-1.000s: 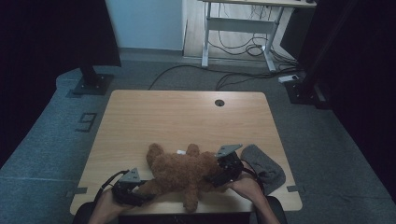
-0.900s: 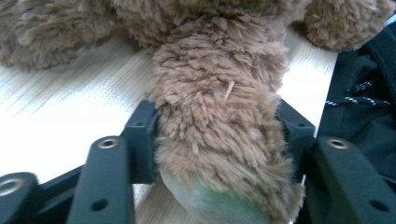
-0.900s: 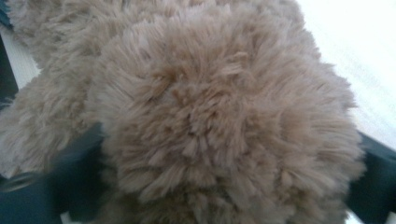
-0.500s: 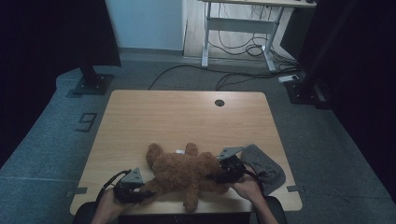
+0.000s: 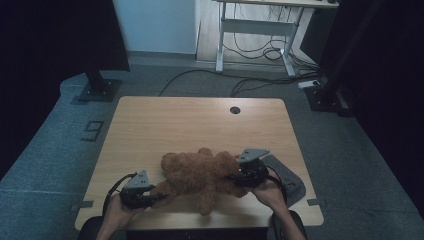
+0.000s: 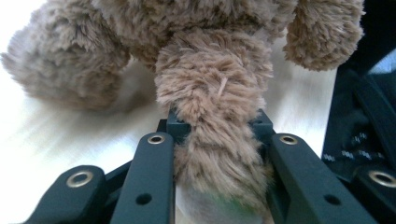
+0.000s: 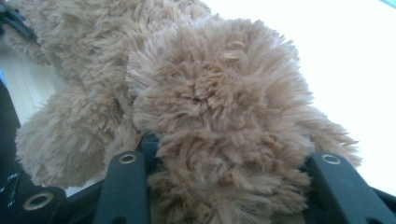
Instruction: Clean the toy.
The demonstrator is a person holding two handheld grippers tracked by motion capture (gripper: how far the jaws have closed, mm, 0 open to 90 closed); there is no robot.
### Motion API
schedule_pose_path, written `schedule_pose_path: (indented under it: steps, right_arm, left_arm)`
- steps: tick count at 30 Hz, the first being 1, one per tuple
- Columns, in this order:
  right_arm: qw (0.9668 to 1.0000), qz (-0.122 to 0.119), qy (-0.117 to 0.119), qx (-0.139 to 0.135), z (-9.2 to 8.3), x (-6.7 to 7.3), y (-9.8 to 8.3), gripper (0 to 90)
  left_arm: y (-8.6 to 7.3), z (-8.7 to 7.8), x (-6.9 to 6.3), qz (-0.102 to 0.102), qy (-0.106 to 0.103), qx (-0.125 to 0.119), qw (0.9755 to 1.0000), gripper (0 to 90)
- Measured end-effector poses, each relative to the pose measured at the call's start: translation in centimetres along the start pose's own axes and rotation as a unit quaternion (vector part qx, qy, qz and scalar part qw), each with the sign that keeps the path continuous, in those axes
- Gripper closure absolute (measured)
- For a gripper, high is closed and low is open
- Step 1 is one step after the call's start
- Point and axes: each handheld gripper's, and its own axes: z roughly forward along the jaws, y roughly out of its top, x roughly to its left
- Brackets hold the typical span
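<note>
A brown plush teddy bear [image 5: 200, 172] lies near the front edge of the wooden table [image 5: 200, 120]. My left gripper [image 5: 150, 196] holds the limb at the bear's left end; its jaws have just been closing on it. In the left gripper view the left gripper [image 6: 219, 123] squeezes that furry limb [image 6: 215, 79] between both black jaws. My right gripper [image 5: 240, 177] is at the bear's right side, and its jaws have also just been closing. In the right gripper view the right gripper [image 7: 229, 154] presses into a thick plush limb [image 7: 210, 93].
A grey cloth [image 5: 290, 180] lies on the table beside the right hand. A round cable hole [image 5: 235, 110] sits at the table's far edge. On the floor beyond stand a black stand base [image 5: 97, 90], cables and a desk frame [image 5: 255, 35].
Both grippers have closed on the bear's limbs and risen a little. The bear's ends have lifted slightly with them.
</note>
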Motion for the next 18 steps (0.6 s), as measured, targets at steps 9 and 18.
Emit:
schedule_pose_path:
  steps: [9,18]
  right_arm:
    - [0.9996,-0.011,-0.021,-0.015,-0.8,-2.1,3.0,51.2]
    - [0.9986,-0.014,-0.044,-0.026,0.1,-5.1,6.0,50.9]
  left_arm:
    - [3.1,0.0,2.3,0.014,0.022,-0.006,0.9996,69.8]
    - [6.0,0.7,5.3,0.021,0.064,-0.016,0.9976,69.3]
